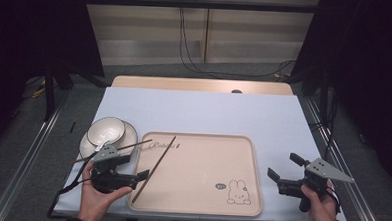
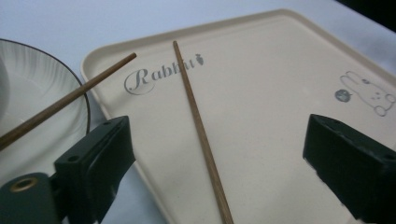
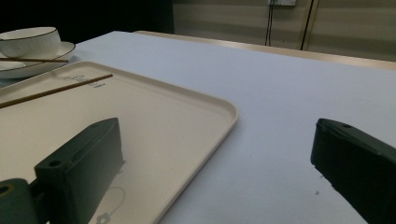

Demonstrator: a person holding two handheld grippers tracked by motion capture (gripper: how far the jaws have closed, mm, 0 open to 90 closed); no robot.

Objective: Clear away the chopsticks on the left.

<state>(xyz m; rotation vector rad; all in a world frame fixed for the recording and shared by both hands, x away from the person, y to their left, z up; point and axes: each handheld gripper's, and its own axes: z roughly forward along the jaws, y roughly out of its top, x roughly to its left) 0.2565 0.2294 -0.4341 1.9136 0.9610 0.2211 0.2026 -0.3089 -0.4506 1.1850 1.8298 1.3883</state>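
A beige tray [image 1: 200,191] with a rabbit print lies on the white table top. One brown chopstick [image 1: 155,168] rests slantwise on the tray's left part. A second chopstick [image 1: 127,147] bridges the plate [image 1: 131,135] and the tray's left rim. A white bowl [image 1: 105,130] stands on that plate. My left gripper [image 1: 135,169] hovers at the tray's left edge, open; in the left gripper view [image 2: 219,135] the first chopstick [image 2: 201,130] lies free on the tray [image 2: 280,70] between the wide jaws. My right gripper [image 1: 285,166] is open and empty, right of the tray.
Bare white table top [image 1: 209,113] stretches behind the tray. In the right gripper view, the tray's corner [image 3: 219,109] sits ahead of the gripper [image 3: 219,133], with the bowl [image 3: 30,39] and plate [image 3: 65,49] far left. Cables [image 1: 186,60] run on the floor beyond the table.
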